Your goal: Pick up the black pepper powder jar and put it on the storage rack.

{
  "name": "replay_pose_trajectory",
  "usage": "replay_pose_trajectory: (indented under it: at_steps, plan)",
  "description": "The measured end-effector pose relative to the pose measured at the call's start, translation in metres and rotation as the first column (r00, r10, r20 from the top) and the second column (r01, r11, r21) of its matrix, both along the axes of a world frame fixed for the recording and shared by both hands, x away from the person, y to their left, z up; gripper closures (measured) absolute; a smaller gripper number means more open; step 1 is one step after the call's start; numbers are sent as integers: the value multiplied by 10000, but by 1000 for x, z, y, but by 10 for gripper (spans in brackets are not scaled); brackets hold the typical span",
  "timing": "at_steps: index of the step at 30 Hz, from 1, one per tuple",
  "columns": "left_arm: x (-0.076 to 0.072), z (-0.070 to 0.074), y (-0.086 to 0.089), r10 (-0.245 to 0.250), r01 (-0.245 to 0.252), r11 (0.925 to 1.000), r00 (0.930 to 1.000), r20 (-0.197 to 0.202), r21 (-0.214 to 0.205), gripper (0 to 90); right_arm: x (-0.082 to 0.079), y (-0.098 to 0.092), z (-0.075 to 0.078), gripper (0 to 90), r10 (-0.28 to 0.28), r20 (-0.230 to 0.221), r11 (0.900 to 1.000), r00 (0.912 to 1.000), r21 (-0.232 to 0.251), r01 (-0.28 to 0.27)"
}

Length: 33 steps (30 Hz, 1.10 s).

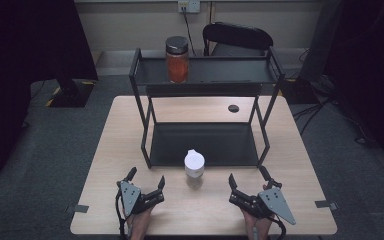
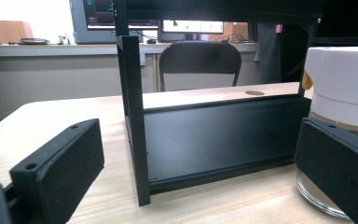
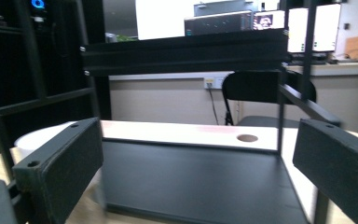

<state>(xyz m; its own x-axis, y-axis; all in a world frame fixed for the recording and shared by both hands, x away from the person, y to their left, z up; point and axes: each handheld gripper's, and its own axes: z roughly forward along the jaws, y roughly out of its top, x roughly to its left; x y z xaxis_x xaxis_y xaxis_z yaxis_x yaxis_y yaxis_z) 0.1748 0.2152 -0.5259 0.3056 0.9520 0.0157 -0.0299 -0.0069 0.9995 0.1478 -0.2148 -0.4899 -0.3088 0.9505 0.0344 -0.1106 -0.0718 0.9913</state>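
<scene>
A clear jar with a white lid [image 1: 194, 167] stands on the table just in front of the black two-tier rack [image 1: 143, 127]. A second jar [image 1: 177, 60] with a dark lid and orange contents sits on the rack's top shelf. My left gripper [image 1: 145, 178] rests open on the table left of the white-lidded jar. My right gripper [image 1: 247, 178] rests open to its right. In the left gripper view the white-lidded jar [image 2: 340, 93] stands partly behind the right jaw, and the gripper [image 2: 200, 163] is open. In the right gripper view the gripper [image 3: 196, 163] is open toward the rack's lower shelf [image 3: 191, 177].
The wooden table [image 1: 120, 150] has a round cable hole [image 1: 233, 108] behind the rack. A black chair [image 1: 237, 37] stands beyond the table's far edge. Tape marks [image 1: 81, 208] lie at the table's front corners.
</scene>
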Motion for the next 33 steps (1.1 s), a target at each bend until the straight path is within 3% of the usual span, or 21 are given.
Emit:
replay_pose_trajectory:
  at_steps: [4, 9, 17, 24, 33]
  plan:
    - [0, 0, 0, -24, 24, 10000, 10000, 11, 13, 6, 2, 8, 1, 5, 159, 101, 9998, 9998, -87, -158]
    - [0, 0, 1, -35, 35, 10000, 10000, 15, 27, 5, 8, 19, 6, 17, 775, -262, 9968, 9966, 229, -770]
    - [0, 0, 0, -28, 28, 10000, 10000, 9, 11, 6, 14, 39, 10, 35, 1079, -638, 9940, 9921, 226, -1067]
    - [0, 0, 1, -63, 63, 10000, 10000, 19, 20, 4, 25, 61, 19, 66, 1203, -1028, 9922, 9874, -193, -1229]
    - [0, 0, 1, -51, 51, 10000, 10000, 19, 17, 4, 42, 82, 22, 115, 1382, -1471, 9887, 9794, -382, -1452]
